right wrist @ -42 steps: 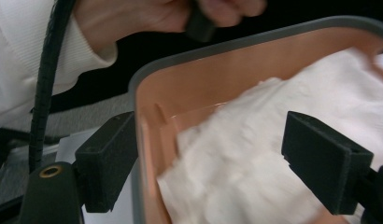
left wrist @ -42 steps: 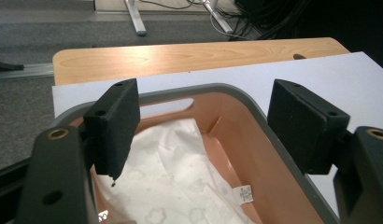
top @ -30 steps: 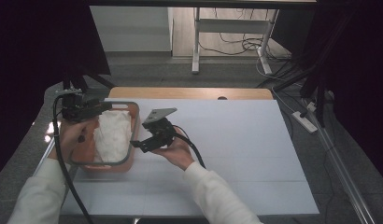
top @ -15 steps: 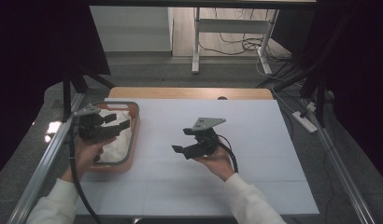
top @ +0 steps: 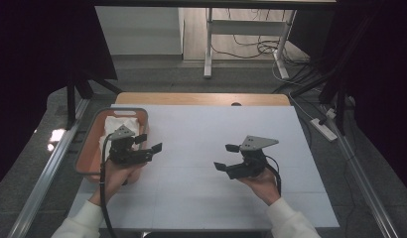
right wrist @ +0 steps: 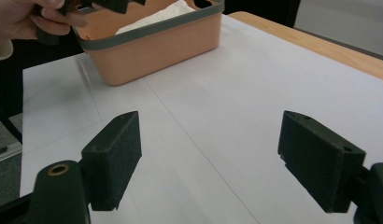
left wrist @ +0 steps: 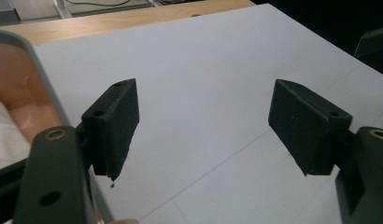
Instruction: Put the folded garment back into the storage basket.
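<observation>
I see only bare white tabletop (top: 201, 134) right of the orange plastic basket with grey rim (top: 86, 151); its wall blocks passage at the table's left edge.

white tabletop (top: 206, 144) with faint seam lines, wooden edge (top: 201, 98) showing along the far side. grey speckled floor (top: 157, 77) beyond and to both sides. pale wall panel (top: 139, 29) at the back left; next to it a strip of light wood flooring (top: 241, 34) with a white metal stand (top: 208, 44) and loose black cables (top: 251, 47). dark curtains (top: 37, 49) hang left and right. metal rail (top: 47, 173) runs along the left floor, another rail (top: 363, 183) on the right. white power strip (top: 323, 128) lies right of the table. a bright light patch (top: 56, 135) on the left floor.
</observation>
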Motion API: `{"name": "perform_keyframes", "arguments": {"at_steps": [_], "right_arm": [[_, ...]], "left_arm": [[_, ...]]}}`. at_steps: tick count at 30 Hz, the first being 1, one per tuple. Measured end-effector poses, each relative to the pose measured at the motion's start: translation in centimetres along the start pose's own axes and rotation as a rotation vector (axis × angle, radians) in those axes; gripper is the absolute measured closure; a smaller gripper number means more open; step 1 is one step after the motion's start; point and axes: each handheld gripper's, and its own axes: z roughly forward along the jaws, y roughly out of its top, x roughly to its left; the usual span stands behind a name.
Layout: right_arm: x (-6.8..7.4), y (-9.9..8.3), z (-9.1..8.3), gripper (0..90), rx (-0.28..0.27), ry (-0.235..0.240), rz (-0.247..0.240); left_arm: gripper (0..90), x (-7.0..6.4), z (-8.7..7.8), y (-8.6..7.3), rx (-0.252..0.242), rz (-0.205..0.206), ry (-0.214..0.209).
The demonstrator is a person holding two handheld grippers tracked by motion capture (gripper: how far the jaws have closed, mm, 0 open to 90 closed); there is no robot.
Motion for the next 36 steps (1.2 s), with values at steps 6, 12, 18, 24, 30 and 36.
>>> {"name": "perform_keyframes", "arguments": {"at_steps": [6, 12, 18, 24, 30, 36], "right_arm": [[-0.8, -1.9, -3.0, 21.5, 0.001, -0.046, 0.022], [-1.5, -3.6, -5.7, 21.4, 0.005, -0.098, 0.036], [-1.8, -4.8, -7.8, 21.5, 0.006, -0.142, 0.043], [-2.5, -5.8, -8.8, 21.5, 0.019, -0.175, 0.053], [-2.7, -6.0, -9.0, 21.5, 0.020, -0.185, 0.051], [-2.8, -6.2, -9.1, 21.5, 0.020, -0.187, 0.055]], "left_arm": [[24.7, -1.8, -0.1, -1.0, 0.005, 0.037, 0.002], [24.5, -2.7, -0.9, -2.1, 0.011, 0.041, -0.009], [24.3, -3.0, -1.6, -3.3, 0.023, 0.042, -0.019], [24.3, -3.0, -1.6, -4.0, 0.036, 0.039, -0.019], [24.2, -3.0, -1.4, -4.2, 0.044, 0.042, -0.022], [24.1, -2.9, -1.5, -4.2, 0.040, 0.037, -0.022]]}}
